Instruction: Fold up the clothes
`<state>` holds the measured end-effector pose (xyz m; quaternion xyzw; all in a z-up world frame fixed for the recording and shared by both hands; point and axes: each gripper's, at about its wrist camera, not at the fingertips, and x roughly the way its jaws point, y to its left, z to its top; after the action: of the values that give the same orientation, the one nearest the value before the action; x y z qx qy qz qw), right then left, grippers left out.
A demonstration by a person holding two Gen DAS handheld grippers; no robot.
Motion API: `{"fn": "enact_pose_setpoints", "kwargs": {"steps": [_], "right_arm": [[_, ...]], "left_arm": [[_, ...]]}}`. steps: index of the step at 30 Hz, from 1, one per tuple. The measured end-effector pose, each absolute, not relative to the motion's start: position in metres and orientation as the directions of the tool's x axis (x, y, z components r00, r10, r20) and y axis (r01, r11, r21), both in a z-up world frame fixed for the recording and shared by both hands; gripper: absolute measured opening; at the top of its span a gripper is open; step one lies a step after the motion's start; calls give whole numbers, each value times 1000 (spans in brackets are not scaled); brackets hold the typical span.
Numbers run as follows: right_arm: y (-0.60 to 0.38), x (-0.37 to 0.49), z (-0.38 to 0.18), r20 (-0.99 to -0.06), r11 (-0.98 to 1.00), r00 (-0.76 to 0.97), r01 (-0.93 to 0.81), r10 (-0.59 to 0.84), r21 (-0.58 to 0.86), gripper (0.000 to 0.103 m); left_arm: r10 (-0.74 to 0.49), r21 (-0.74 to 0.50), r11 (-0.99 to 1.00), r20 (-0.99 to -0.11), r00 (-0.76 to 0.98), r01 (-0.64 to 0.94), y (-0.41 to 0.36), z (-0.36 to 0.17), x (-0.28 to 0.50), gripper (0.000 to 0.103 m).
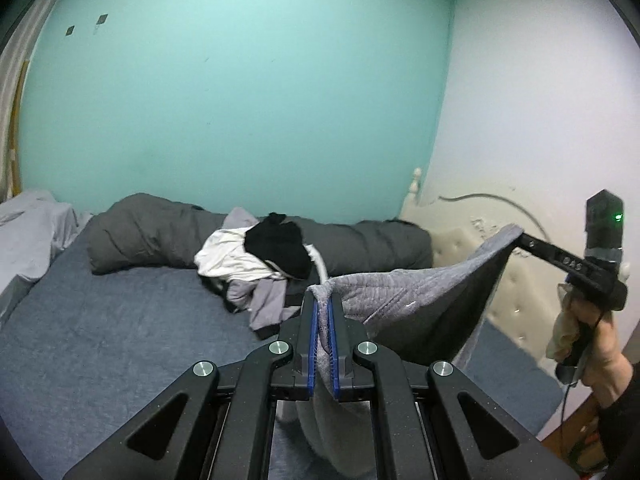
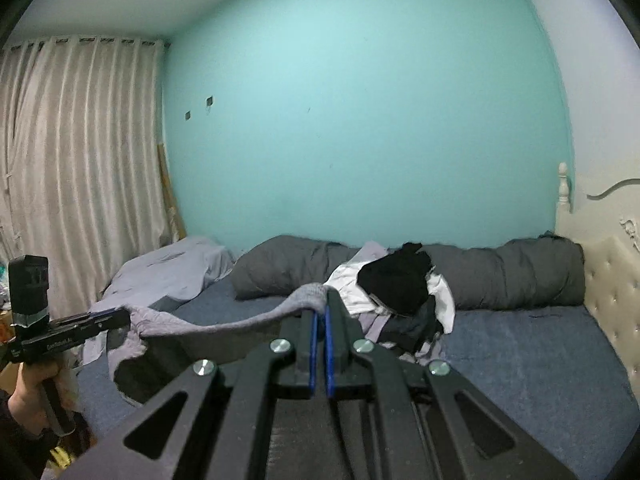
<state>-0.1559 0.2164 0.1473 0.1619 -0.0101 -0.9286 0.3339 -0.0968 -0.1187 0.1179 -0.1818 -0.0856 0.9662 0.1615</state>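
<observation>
Ahead of both claws, the blue bed (image 1: 100, 320) carries a rolled dark duvet (image 2: 512, 276) and, in front of it, a heap of clothes (image 1: 260, 264). The grey garment (image 1: 420, 300) hangs stretched in the air between left gripper (image 1: 323, 304) and right gripper (image 2: 320, 312), each clamped on an edge. Judging by this, it is spread for folding; next it needs lowering flat onto the bed. Lettering on the gripper bodies is too blurred to read.

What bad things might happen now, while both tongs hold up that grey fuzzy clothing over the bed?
1. The left tongs and right tongs each pinch only a small edge of the grey garment, so an edge might slip out and the cloth would drop.
2. The garment sags in the middle, so it may land wrinkled on the bed.
3. The clothes pile lies close behind; a low swing could drag it.
</observation>
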Motion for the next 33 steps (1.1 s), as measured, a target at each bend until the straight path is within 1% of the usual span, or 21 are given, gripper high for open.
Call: {"fn": "enact_pose_setpoints", "kwargs": {"steps": [2, 5, 9, 11, 14, 17, 18, 22, 26, 27, 28, 29, 31, 33], "right_arm": [[214, -161, 131, -346, -778, -708, 616, -615, 124, 3], [208, -171, 95, -438, -780, -671, 614, -598, 124, 3], [205, -189, 18, -553, -793, -612, 586, -566, 163, 3], [205, -198, -15, -593, -803, -586, 565, -552, 189, 3], [205, -211, -66, -650, -817, -543, 530, -531, 225, 3], [206, -222, -111, -701, -831, -499, 497, -509, 251, 4], [205, -226, -128, -719, -828, -470, 493, -511, 267, 6], [203, -233, -155, -767, -839, -442, 497, -466, 223, 6], [205, -233, -175, -799, -846, -428, 504, -422, 177, 7], [206, -234, -179, -803, -847, -426, 502, -417, 174, 11], [208, -234, -182, -805, -851, -424, 495, -414, 177, 18], [210, -234, -184, -808, -854, -422, 488, -411, 179, 22], [214, -236, -189, -821, -862, -412, 476, -395, 175, 42], [217, -234, -192, -831, -864, -407, 477, -379, 160, 47]], "left_arm": [[352, -230, -930, -341, -871, -286, -117, 112, -96, 5], [361, -234, -929, -402, -842, -287, -112, 82, -104, 5], [360, -262, -930, -501, -787, -259, -110, 20, -123, 5], [359, -283, -930, -551, -753, -236, -110, -16, -133, 5], [354, -276, -934, -609, -710, -228, -103, -59, -141, 5], [353, -276, -935, -657, -667, -223, -97, -98, -150, 5], [353, -277, -935, -670, -653, -221, -94, -109, -153, 5], [356, -266, -935, -706, -612, -236, -83, -142, -163, 5], [365, -287, -931, -725, -584, -225, -78, -167, -173, 5], [366, -289, -931, -728, -580, -224, -76, -170, -175, 5], [368, -292, -930, -730, -576, -223, -75, -174, -176, 5], [369, -294, -930, -732, -573, -223, -73, -177, -176, 5], [370, -295, -929, -734, -569, -224, -70, -181, -178, 5], [371, -294, -929, -736, -566, -226, -68, -183, -179, 5]]}}
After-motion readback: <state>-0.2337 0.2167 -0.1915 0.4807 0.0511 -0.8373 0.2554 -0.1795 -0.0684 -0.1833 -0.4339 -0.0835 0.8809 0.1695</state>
